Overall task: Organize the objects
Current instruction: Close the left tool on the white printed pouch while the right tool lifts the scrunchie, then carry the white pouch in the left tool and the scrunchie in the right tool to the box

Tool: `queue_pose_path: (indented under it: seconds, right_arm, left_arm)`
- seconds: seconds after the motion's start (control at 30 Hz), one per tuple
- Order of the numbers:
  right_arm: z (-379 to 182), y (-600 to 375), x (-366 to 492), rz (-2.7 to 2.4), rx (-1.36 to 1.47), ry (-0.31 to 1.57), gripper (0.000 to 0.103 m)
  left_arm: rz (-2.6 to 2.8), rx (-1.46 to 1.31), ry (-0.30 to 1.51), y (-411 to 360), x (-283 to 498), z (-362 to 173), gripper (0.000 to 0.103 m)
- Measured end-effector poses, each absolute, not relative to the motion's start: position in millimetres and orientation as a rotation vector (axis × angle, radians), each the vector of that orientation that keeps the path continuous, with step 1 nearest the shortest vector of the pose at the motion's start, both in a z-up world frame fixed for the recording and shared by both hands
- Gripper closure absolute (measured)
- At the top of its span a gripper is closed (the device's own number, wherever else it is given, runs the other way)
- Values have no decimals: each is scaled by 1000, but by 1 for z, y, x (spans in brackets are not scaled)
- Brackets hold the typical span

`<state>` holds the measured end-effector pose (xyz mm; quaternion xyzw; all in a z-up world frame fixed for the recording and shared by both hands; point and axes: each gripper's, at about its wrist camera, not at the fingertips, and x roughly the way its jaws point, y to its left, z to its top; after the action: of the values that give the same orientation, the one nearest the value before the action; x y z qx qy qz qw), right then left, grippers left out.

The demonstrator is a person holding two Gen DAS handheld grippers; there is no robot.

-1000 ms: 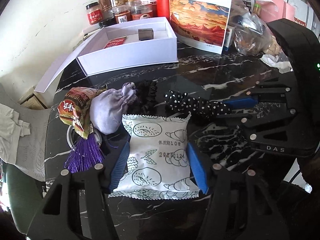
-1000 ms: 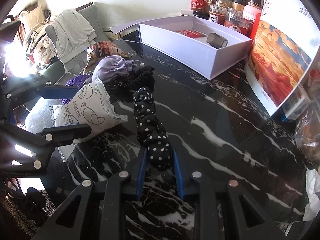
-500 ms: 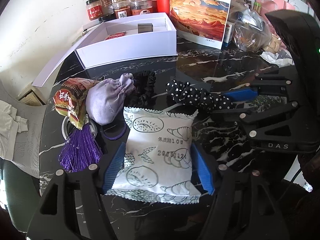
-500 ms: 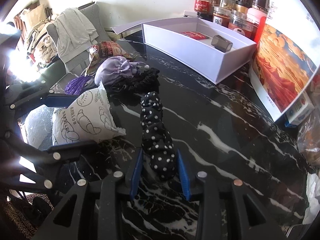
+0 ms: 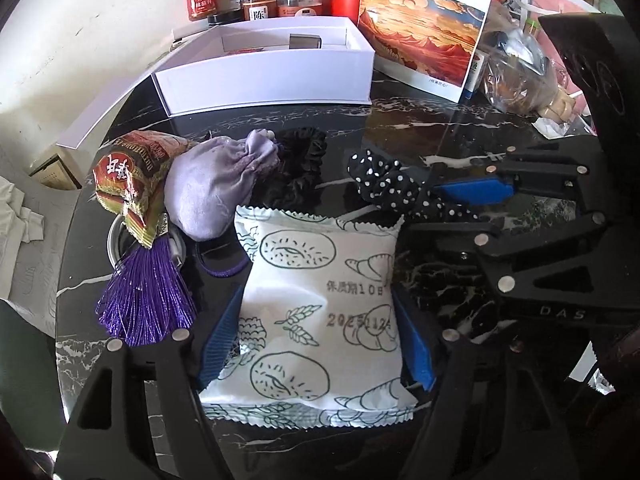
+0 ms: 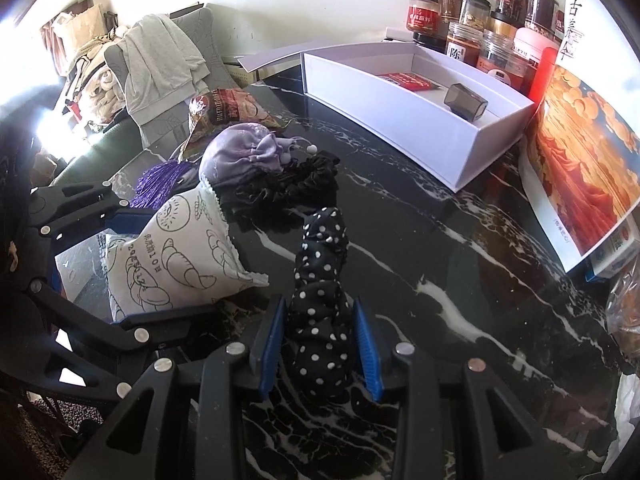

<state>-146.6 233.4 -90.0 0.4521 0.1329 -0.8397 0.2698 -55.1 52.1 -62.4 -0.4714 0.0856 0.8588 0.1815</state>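
Note:
A white snack packet point(image 5: 320, 300) printed with croissants lies flat on the black marble table point(image 5: 400, 120). My left gripper point(image 5: 316, 296) straddles it; its jaws are opening and the blue pads stand just off the packet's sides. A black polka-dot scrunchie point(image 6: 320, 280) lies stretched between the pads of my right gripper point(image 6: 318, 304), with a narrow gap on each side. A purple pouch point(image 5: 208, 188), a black scrunchie point(image 5: 296, 164), a red snack bag point(image 5: 128, 176) and a purple tassel point(image 5: 144, 292) sit bunched at the left. The open white box point(image 5: 264, 76) stands behind.
Inside the white box point(image 6: 400, 120) lie a red card point(image 6: 408, 80) and a small grey case point(image 6: 464, 102). Several jars point(image 5: 256, 0) line the wall. A picture board point(image 5: 424, 32) and plastic bags point(image 5: 516, 72) crowd the right. A chair with clothes point(image 6: 160, 64) stands past the table's left edge.
Both pairs of jaws have widened. The left pads no longer pinch the snack packet, and the right pads have come off the polka-dot scrunchie. The left gripper has sunk slightly.

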Motion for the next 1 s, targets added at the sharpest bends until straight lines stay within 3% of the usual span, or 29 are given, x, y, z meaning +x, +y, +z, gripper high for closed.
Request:
queue_pose_path:
  seconds: [0.1,0.13,0.27,1.0]
  right_arm:
    - [-91,229,-143,-2281,1197,413,81]
    - [-91,228,-143,-2277,1198,407,82]
    - [-90,228,-144,-2280,1207,403,84]
    - [-58,243,-130,-2333,1173,343,86]
  left_arm:
    - [2432,-1319,234,51,-55,-62,41]
    - [2440,-1319,228,50,-55,-61,45]
    - [2432,-1332,218,49,-54,-60,47]
    - [2514,-1323,134,31,-52,-18,48]
